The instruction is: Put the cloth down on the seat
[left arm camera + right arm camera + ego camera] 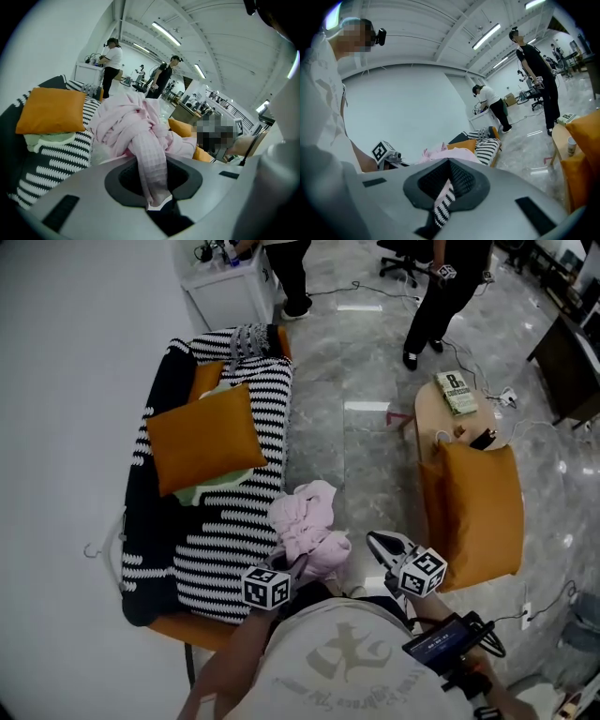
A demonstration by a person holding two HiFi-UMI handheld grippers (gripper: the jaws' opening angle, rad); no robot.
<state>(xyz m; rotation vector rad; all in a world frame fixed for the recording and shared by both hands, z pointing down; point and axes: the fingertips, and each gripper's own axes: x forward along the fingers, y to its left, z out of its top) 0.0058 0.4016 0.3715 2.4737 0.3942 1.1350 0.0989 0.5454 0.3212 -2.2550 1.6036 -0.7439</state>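
Left gripper (298, 565) fingers pinch bunched pink cloth (305, 519) at sofa seat (225, 540) front edge; right gripper (379, 545) fingers slightly spread, empty; likely placing stage; next: lower cloth onto seat, release

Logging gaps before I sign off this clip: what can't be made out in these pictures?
1. Whether the crumpled pink cloth touches the black-and-white striped throw: head view, the cloth's own folds cover the contact.
2. Pale green item: mostly hidden under the orange cushion in the head and left gripper views.
3. Green book: cover print too small, head view.
4. Left gripper: tips buried in the cloth it clamps, head view.
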